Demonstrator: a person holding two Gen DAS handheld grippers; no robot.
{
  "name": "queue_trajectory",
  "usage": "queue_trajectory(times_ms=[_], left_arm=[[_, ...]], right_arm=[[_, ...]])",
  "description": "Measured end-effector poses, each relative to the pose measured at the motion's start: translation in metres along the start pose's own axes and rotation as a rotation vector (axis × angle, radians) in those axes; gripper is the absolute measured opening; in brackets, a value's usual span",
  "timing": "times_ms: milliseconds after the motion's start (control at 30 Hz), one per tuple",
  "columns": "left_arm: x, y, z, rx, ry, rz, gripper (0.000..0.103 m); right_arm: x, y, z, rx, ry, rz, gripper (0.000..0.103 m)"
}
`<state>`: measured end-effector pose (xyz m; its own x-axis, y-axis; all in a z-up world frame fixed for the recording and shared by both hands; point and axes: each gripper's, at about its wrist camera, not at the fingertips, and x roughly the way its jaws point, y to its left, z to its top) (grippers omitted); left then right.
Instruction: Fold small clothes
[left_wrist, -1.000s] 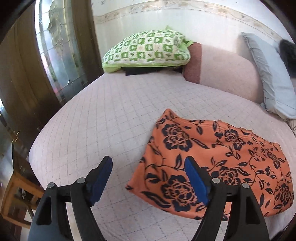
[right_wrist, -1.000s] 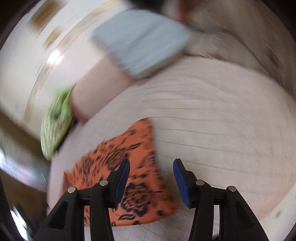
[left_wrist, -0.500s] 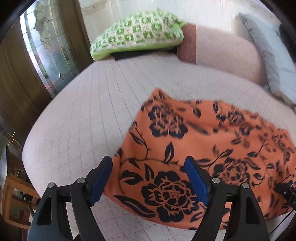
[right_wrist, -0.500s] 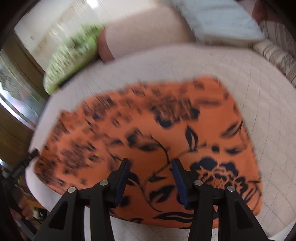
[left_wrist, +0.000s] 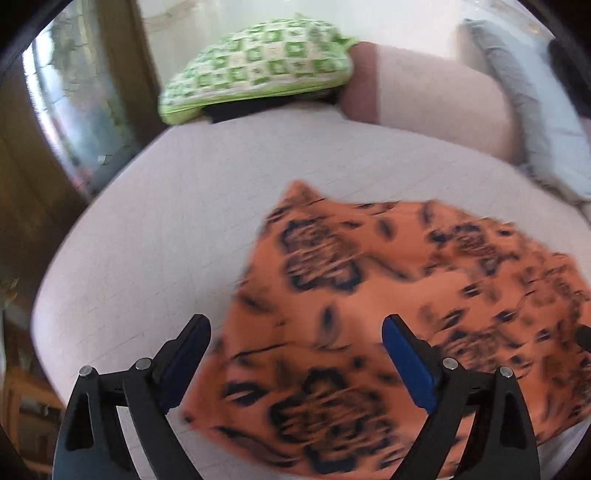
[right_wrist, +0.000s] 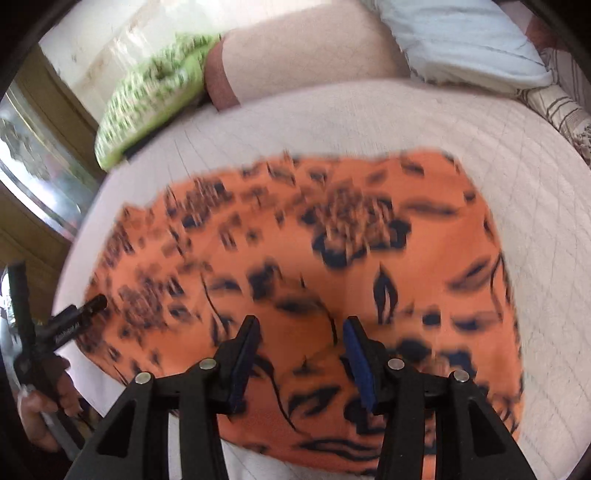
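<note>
Both grippers have closed in on the orange floral garment (left_wrist: 388, 295), which lies flat on the quilted bed (left_wrist: 166, 229). Left gripper (left_wrist: 295, 354): jaws opening, spread above its near corner. Right gripper (right_wrist: 301, 354): half-spread, nothing pinched.

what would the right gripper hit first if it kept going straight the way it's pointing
Most likely the orange floral cloth. The right gripper angles down at it with open, empty jaws, and nothing shows in between. The blur hides how near it is.
</note>
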<state>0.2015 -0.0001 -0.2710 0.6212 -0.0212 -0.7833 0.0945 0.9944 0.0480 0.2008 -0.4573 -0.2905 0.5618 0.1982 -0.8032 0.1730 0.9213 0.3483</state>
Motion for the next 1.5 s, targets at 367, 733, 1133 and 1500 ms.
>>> queue_trajectory(times_ms=[367,733,1133,1500], left_arm=[[0.068,-0.044,0.006,0.07,0.104,0.031,0.103],[0.064,-0.033,-0.008,0.118,0.037,0.003,0.103],[-0.059,-0.027,-0.007,0.152,-0.06,0.074,0.103],[-0.165,-0.035,-0.01,0.16,-0.244,0.055,0.103]], right_arm=[[0.083,0.006,0.045,-0.078,0.012,-0.083,0.051],[0.006,-0.017,0.001,0.012,-0.085,-0.176,0.051],[-0.033,-0.015,-0.017,0.081,-0.075,-0.089,0.051],[-0.125,0.039,-0.035,0.001,-0.262,-0.021,0.053]])
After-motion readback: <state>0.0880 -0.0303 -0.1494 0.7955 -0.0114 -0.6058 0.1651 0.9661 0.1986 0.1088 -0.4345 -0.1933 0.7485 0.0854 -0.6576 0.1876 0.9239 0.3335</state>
